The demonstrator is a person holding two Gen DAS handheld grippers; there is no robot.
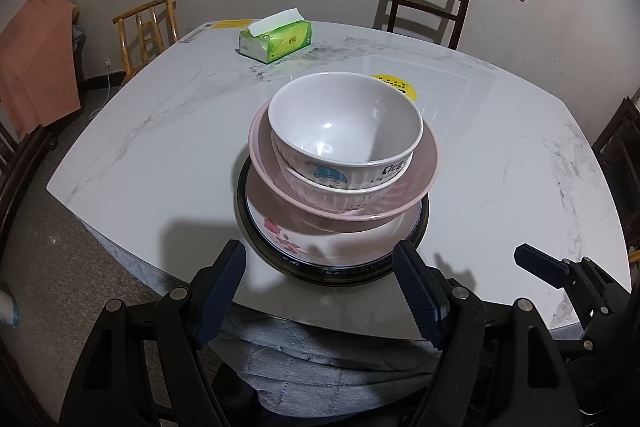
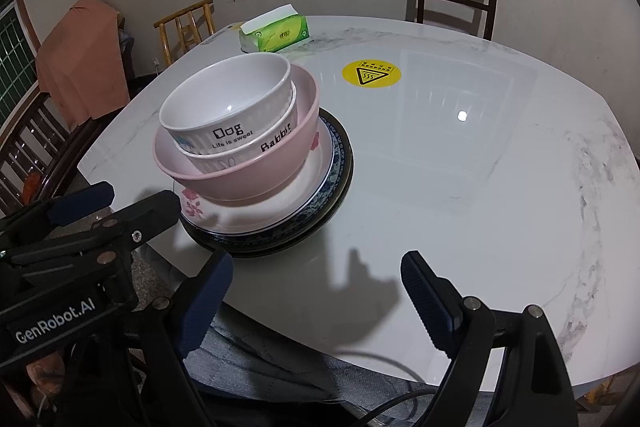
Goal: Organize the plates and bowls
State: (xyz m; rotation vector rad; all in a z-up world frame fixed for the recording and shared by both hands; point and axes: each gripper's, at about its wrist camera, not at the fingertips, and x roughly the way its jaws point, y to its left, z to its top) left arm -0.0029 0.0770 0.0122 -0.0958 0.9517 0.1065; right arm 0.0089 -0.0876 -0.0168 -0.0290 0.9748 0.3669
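One stack stands on the marble table (image 1: 160,131). From the top: a white "Dog" bowl (image 1: 344,123) (image 2: 224,103), a white "Rabbit" bowl (image 2: 276,137), a pink bowl (image 1: 416,183) (image 2: 248,179), a flowered white plate (image 1: 288,239) (image 2: 200,207), a blue-patterned plate (image 2: 338,155) and a black plate (image 1: 340,273) (image 2: 272,249). My left gripper (image 1: 320,287) is open and empty just in front of the stack. My right gripper (image 2: 316,291) is open and empty over the table's near edge, to the right of the stack.
A green tissue box (image 1: 276,41) (image 2: 276,33) lies at the table's far side. A yellow warning sticker (image 2: 371,73) is on the tabletop. Chairs (image 1: 428,3) (image 1: 146,27) stand around the table. An orange cloth (image 1: 36,59) hangs at the left.
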